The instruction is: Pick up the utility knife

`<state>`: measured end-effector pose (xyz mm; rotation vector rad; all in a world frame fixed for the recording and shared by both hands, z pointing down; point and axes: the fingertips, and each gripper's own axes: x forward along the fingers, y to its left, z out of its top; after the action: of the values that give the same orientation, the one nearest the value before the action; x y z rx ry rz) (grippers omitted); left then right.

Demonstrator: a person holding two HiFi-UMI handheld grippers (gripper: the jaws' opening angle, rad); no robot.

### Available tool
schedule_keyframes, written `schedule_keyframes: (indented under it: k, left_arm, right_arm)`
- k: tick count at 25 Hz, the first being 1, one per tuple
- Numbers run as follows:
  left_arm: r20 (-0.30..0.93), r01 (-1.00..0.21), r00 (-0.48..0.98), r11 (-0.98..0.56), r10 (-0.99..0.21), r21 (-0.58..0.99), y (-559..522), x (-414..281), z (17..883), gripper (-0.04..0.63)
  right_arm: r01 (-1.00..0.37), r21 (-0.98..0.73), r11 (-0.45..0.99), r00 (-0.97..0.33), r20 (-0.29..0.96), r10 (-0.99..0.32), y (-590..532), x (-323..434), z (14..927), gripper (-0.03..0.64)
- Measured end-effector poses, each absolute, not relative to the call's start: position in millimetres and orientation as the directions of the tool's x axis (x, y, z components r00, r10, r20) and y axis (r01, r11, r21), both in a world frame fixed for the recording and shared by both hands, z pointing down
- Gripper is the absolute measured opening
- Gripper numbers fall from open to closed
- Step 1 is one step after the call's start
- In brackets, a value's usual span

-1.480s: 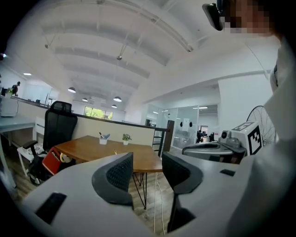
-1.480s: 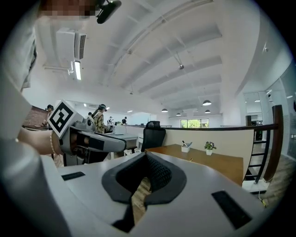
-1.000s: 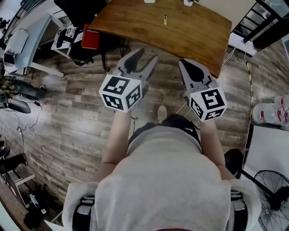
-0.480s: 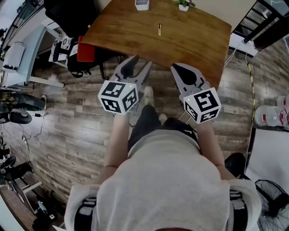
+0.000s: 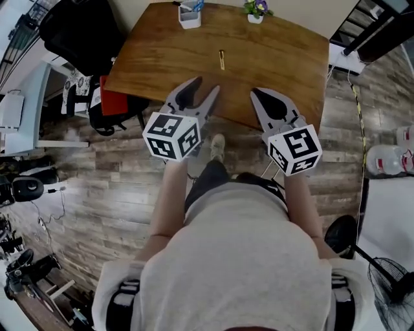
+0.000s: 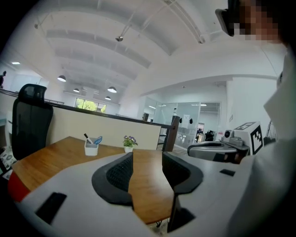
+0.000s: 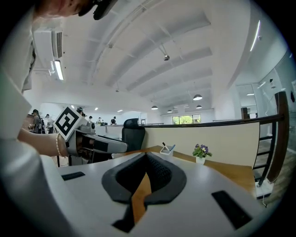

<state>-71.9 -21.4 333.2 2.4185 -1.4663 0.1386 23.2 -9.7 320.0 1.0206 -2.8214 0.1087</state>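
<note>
The utility knife [image 5: 222,59] is a small yellowish bar lying on the wooden table [image 5: 278,58], near the middle. My left gripper [image 5: 198,92] hangs over the table's near edge, short of the knife and a little left of it, jaws apart and empty. My right gripper [image 5: 266,98] is level with it, to the knife's right, jaws together on nothing. In the left gripper view the left gripper [image 6: 147,159] frames bare tabletop [image 6: 51,159]. In the right gripper view the right gripper [image 7: 146,155] has its tips touching. Neither gripper view shows the knife.
A white pen cup [image 5: 189,14] and a small potted flower [image 5: 256,10] stand at the table's far edge. A black office chair [image 5: 84,32] and a red object [image 5: 111,97] sit at the table's left. Water bottles [image 5: 388,158] stand on the floor at right.
The person has stepped toward the table, so it lies nearer and both grippers now reach its near edge. The jaws of both grippers stand as before.
</note>
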Motion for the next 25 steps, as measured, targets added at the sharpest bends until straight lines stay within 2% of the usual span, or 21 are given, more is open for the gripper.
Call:
schedule_keyframes:
  k: [15,25]
  left_arm:
    - [0.189,-0.805,0.593,-0.57,-0.783,0.165,-165,-116,305,0.186]
    - [0.227,-0.759,0.651,-0.621,-0.724,0.198,-210,-132,323,0.186]
  right_arm:
    - [-0.749,-0.01,0.663,-0.657,0.14,-0.741,-142,-23,313,0.011]
    - [-0.786,-0.015,0.618,-0.609,0.191,-0.77,-175,-38,324,0.011]
